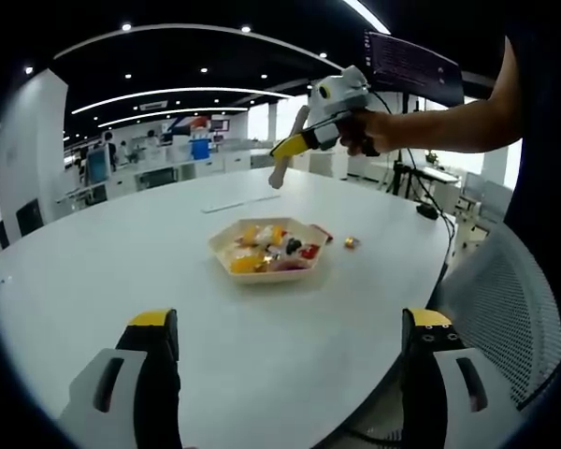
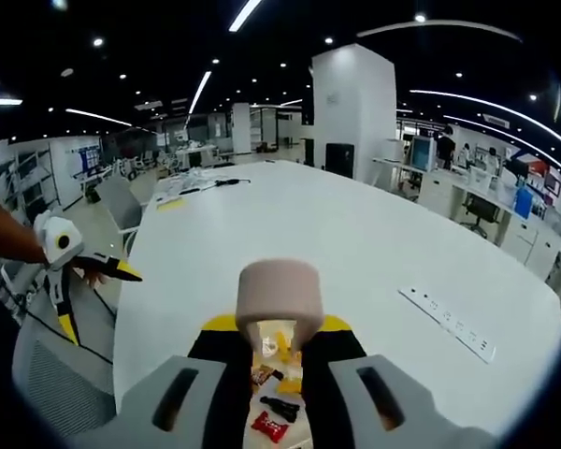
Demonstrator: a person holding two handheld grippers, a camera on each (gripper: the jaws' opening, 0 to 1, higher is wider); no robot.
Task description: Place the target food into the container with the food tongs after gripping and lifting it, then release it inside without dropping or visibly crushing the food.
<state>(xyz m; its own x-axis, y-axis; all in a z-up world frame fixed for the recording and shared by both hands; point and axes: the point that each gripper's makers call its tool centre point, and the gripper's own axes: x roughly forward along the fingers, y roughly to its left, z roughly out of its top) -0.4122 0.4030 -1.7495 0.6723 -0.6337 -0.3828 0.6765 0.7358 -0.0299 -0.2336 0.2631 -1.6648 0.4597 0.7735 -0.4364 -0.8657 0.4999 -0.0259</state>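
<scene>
both grippers hovering over a white oval table [image 1: 122, 271] with a tray of mixed snacks.

in the left gripper view, the left gripper [image 1: 294, 360] is waiting low at the near edge with its yellow-tipped black jaws spread wide and nothing between them. the beige hexagonal tray [image 1: 270, 251] is sitting mid-table, holding wrapped yellow, red and dark food pieces, and a small gold-wrapped piece [image 1: 352, 242] is lying just beside it to the right. the right gripper [image 1: 285, 161], held by a bare hand [image 1: 369, 131], is hanging high beyond the tray, clamping pale beige food tongs [image 2: 280, 304]. in the right gripper view those tongs are pointing down above the snacks; whether their tips are open or closed, i cannot tell.
</scene>
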